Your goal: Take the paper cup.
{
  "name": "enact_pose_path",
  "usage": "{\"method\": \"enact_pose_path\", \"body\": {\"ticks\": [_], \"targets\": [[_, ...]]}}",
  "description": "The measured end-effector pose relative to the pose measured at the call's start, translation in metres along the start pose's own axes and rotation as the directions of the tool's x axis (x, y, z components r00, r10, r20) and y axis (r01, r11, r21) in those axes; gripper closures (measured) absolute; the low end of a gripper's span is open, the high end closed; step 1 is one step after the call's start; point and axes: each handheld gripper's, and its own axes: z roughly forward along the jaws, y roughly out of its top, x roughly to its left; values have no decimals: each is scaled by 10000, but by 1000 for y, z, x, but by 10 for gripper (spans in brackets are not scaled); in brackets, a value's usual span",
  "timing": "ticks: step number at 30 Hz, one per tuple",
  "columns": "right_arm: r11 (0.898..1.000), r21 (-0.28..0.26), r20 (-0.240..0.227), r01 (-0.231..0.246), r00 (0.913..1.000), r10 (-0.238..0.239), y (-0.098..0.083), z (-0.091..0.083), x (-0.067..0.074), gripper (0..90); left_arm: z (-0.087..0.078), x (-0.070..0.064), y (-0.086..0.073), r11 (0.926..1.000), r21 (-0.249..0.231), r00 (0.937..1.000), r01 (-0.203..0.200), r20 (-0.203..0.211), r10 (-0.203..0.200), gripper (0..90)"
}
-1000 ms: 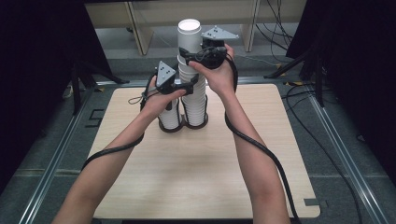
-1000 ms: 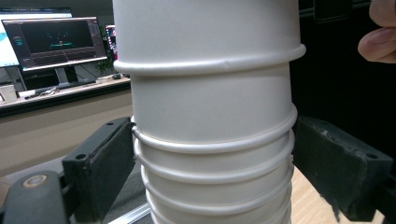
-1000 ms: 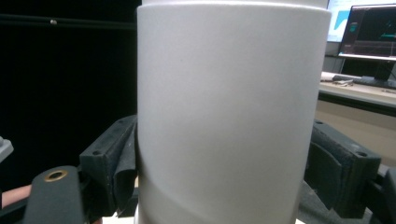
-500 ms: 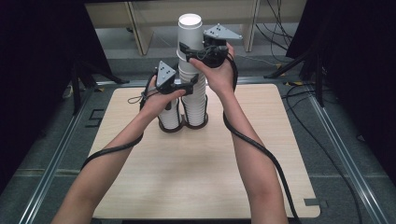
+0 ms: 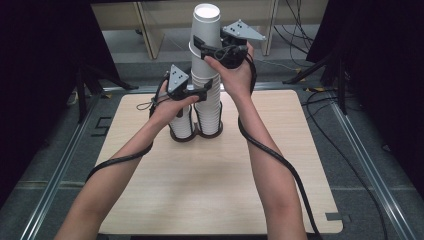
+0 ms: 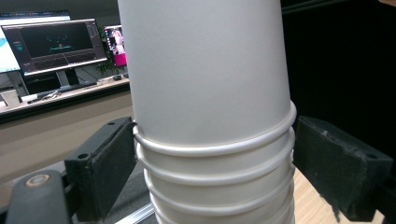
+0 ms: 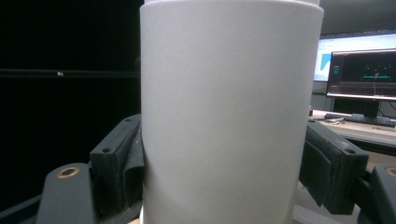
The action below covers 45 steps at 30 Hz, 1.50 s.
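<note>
1. Cup stack (image 5: 208, 95): the tall column of nested white paper cups stands in the right-hand ring of a dark two-ring holder (image 5: 195, 135) on the table (image 5: 210, 185), directly between both grippers.
2. Left gripper (image 5: 202, 93): positioned low on the column. In the left gripper view, the stacked cup rims (image 6: 215, 154) sit between its jaws; the left-side pad touches the rims, while contact on the other side cannot be confirmed. The opening is narrow and unchanged, so this gripper is judged to be steadying the lower cups.
3. Right gripper (image 5: 200, 47): positioned above the left one, at the upper cups (image 5: 205, 35). Its jaws have just been closing around the smooth wall of the upper cup (image 7: 229, 116), which lies between them. In the right gripper view, one pad meets the wall; a thin gap appears to remain at the other.
4. Meaning for the work: the upper grip is nearly made. Separating the top cups from the column looks ready to begin once both pads bear.
5. Difference from the earlier frames: hands and column hold the same places; the top section sits marginally higher in the high view. A second, shorter stack (image 5: 181, 125) beside the column is unchanged.
</note>
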Motion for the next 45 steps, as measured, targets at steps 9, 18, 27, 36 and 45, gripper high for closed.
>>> {"method": "enact_pose_path", "body": {"ticks": [9, 18, 27, 36, 45], "targets": [[9980, -609, 9, -174, 9998, 175, 6, -4, 1, 240, 1, 1, 0, 9999, -57, 9999, -126, -28, 125, 132], [9954, -920, 143, -252, 9995, 266, 6, -6, 2, 240, 1, 0, 0, 9999, -116, 10000, -46, -28, 46, 132], [9897, -1414, 285, -216, 9993, 259, 11, -12, 6, 240, 1, 0, 0, 9998, -140, 9999, -159, -21, 159, 138], [9847, -1727, 262, -216, 9993, 266, 16, -20, 7, 240, 1, 0, 0, 9998, -121, 9999, -142, 36, 143, 138], [9812, -1919, 378, -203, 9989, 280, 17, -32, 7, 240, 0, 0, -1, 9993, -370, 9998, -72, 162, 78, 98]]}}
